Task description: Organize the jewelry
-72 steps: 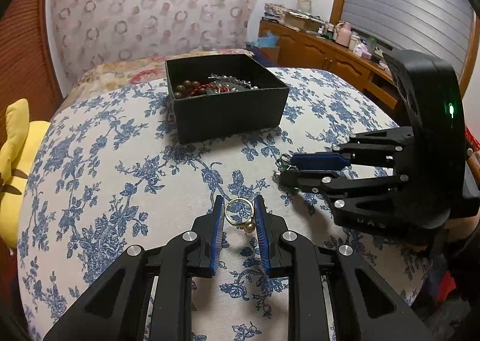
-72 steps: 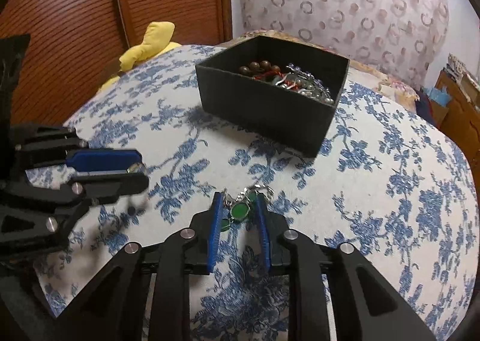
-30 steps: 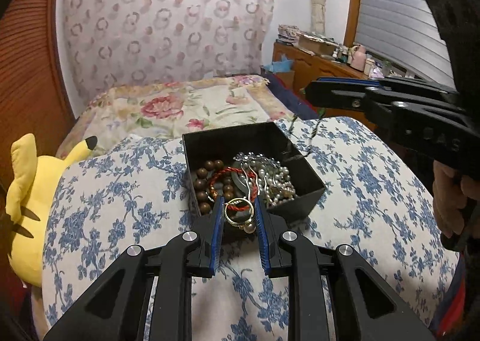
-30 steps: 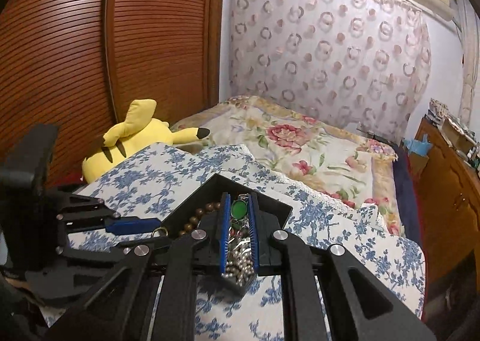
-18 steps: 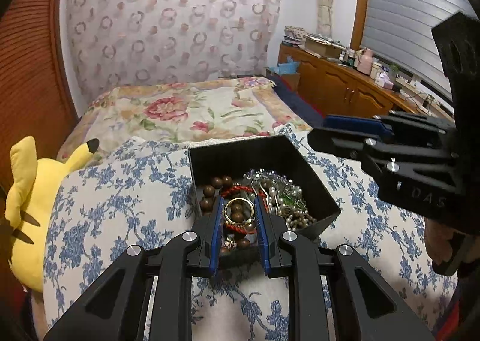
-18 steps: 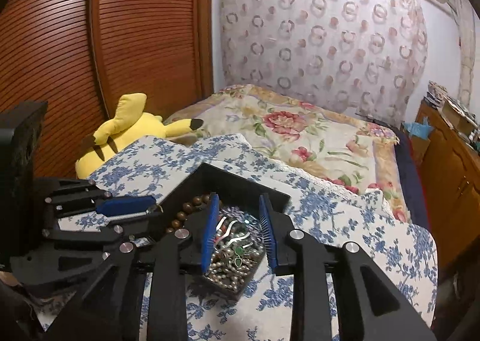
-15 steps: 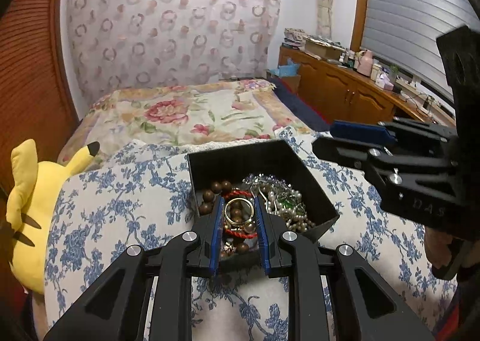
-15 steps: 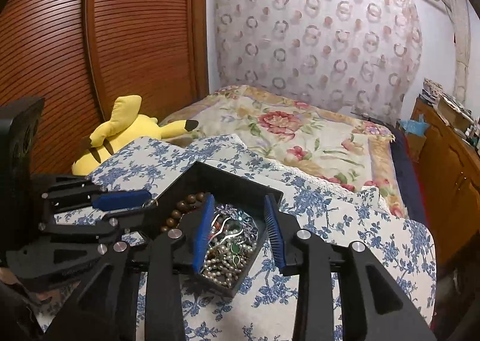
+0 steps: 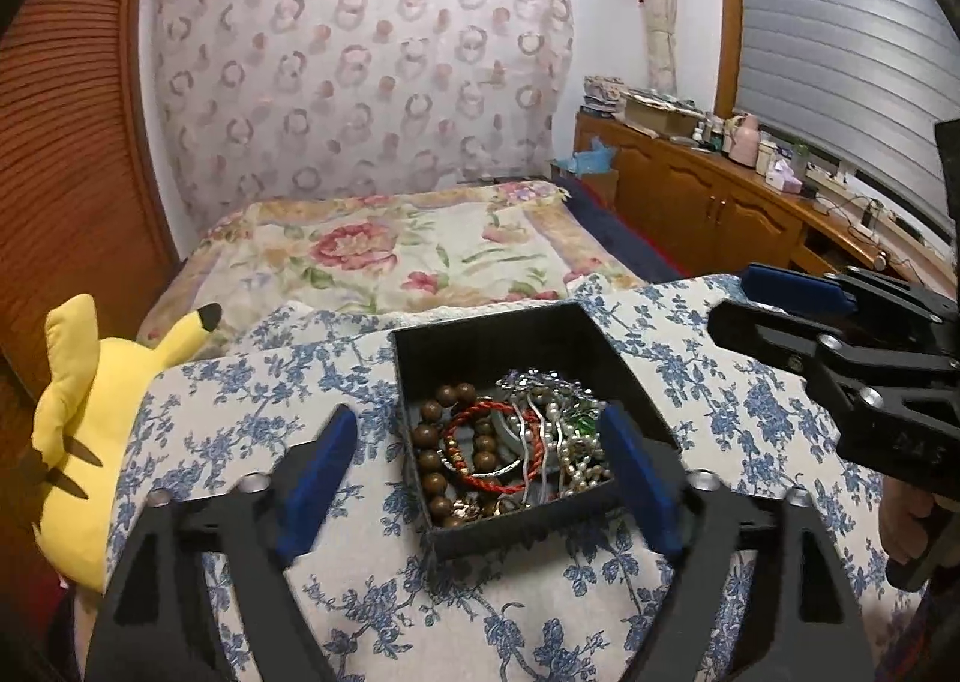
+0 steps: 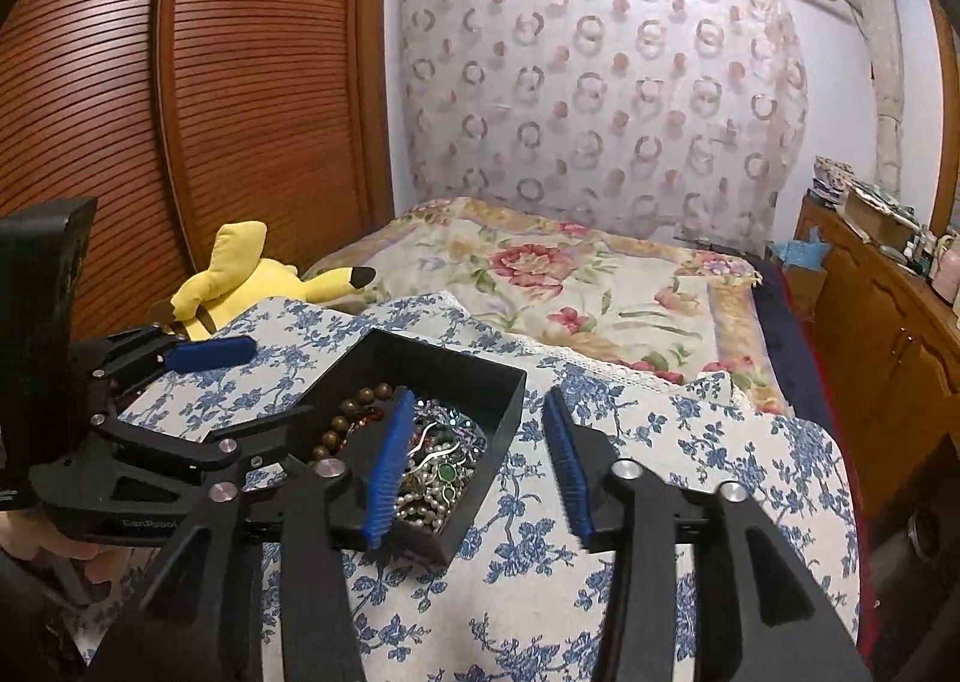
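A black open box sits on the blue-flowered cloth. It holds brown wooden beads, a red cord bracelet, pearl strands, silver pieces and a green stone piece. My left gripper is wide open and empty, raised above the box with its jaws either side of it. My right gripper is open and empty above the box's right side. The right gripper also shows in the left wrist view; the left gripper also shows in the right wrist view.
A yellow plush toy lies at the cloth's left edge, also in the right wrist view. A bed with a floral cover is beyond. A wooden sideboard with clutter stands right. Wooden slatted doors are left.
Both grippers have opened over the box. The gold ring dropped from the left gripper and the green-stone piece from the right; both now lie in the box. Both grippers rose slightly.
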{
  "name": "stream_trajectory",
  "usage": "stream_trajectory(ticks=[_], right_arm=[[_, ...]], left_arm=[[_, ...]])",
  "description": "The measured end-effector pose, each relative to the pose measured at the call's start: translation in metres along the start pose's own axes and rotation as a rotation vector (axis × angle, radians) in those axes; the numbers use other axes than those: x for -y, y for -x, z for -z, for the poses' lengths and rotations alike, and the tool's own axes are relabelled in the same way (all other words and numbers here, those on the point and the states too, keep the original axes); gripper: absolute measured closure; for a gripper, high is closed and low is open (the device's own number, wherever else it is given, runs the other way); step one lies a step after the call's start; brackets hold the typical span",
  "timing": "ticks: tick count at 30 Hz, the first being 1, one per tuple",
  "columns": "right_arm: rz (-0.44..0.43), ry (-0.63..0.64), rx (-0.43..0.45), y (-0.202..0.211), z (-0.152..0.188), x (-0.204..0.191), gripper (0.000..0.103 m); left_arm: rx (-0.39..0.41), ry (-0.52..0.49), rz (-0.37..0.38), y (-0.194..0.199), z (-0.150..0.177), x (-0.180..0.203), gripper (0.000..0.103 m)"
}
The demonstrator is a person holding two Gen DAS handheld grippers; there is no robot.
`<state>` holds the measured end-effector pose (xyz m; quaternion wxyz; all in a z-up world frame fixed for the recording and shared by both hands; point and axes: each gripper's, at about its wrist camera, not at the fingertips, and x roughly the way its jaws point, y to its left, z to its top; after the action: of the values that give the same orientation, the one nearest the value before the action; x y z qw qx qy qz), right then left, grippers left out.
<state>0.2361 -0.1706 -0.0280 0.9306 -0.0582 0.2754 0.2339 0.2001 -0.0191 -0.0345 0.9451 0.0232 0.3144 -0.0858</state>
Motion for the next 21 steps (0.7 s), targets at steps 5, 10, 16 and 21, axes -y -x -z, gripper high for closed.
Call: stream_trajectory(ticks=[5,10,16,21], right_arm=[[0.047,-0.025,0.014,0.012,0.01,0.0,0.035],[0.069,-0.069,0.067,0.038,0.02,-0.002,0.005],[0.092,-0.12,0.109,0.074,0.043,-0.01,0.003],[0.13,-0.137,0.119,0.091,0.061,-0.015,0.003]], left_arm=[[0.025,0.017,-0.048,0.013,0.008,-0.004,0.009],[0.058,0.028,-0.071,0.041,0.024,-0.007,0.008],[0.07,0.041,-0.104,0.071,0.038,-0.007,0.008],[0.077,0.067,-0.09,0.087,0.044,-0.007,0.008]])
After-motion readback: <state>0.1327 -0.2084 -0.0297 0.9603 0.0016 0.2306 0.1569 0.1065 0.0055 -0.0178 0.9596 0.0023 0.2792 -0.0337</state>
